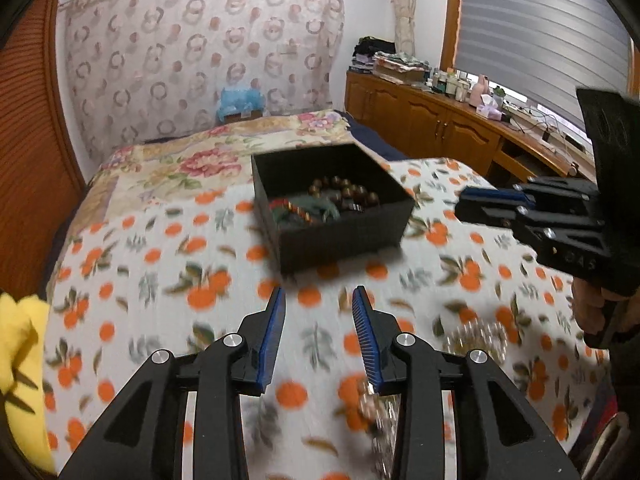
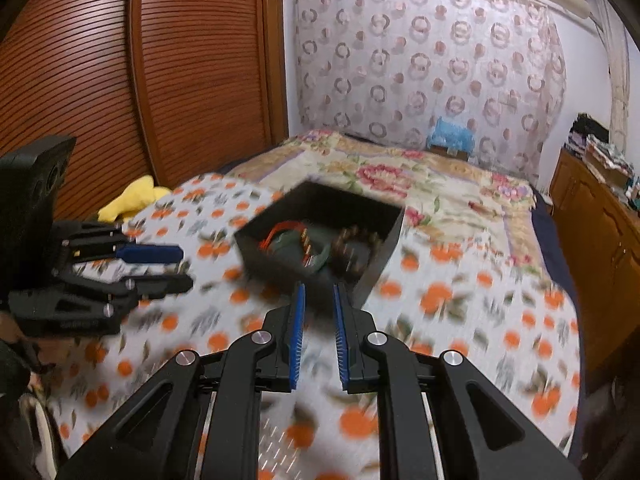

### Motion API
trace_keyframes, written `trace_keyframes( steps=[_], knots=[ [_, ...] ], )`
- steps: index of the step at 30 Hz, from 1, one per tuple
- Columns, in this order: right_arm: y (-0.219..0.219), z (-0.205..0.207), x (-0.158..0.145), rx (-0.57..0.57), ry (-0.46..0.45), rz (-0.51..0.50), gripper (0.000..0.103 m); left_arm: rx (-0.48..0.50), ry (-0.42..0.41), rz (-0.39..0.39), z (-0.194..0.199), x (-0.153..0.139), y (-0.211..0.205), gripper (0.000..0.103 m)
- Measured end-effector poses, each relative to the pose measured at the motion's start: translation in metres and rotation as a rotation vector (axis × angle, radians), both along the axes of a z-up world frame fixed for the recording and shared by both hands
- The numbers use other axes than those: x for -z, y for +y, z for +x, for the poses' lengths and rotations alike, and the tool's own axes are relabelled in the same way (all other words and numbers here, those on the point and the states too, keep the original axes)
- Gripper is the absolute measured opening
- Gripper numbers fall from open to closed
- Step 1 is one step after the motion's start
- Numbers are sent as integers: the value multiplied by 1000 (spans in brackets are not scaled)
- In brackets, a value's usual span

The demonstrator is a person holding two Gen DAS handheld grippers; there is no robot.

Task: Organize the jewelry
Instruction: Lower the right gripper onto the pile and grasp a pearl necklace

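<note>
An open black box stands on the bed; it holds brown bead bracelets, a green piece and a red string. It also shows in the right wrist view. My left gripper is open and empty, above the orange-print cover in front of the box. A clear bead bracelet lies to its right, and more clear beads lie under its right finger. My right gripper is open and empty, just before the box's near wall. It also shows in the left wrist view.
A yellow cloth lies at the bed's left edge by the wooden wardrobe. A wooden cabinet with clutter runs along the right. A blue object sits at the bed's head.
</note>
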State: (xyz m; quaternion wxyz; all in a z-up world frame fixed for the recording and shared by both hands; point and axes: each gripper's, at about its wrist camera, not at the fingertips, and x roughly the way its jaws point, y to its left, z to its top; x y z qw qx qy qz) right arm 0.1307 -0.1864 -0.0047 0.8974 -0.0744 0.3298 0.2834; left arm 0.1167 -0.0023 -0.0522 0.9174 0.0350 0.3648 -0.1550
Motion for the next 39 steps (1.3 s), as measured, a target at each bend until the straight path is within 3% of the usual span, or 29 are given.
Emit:
trace_keyframes(
  steps=[2, 15, 26, 29, 39],
  knots=[
    [-2, -13, 9, 4, 24, -1, 24, -5, 8, -3, -9, 5, 3, 33],
    [2, -65, 44, 14, 119, -22, 24, -21, 21, -9, -64, 20, 14, 33],
    [11, -65, 57, 17, 147, -84, 24, 10, 49, -11, -74, 24, 8, 34],
    [8, -68, 56, 7, 142, -86, 9, 23, 63, -13, -72, 27, 4, 34],
    [-17, -70, 42, 75, 86, -44, 9, 102, 73, 47, -56, 28, -27, 35]
  ],
)
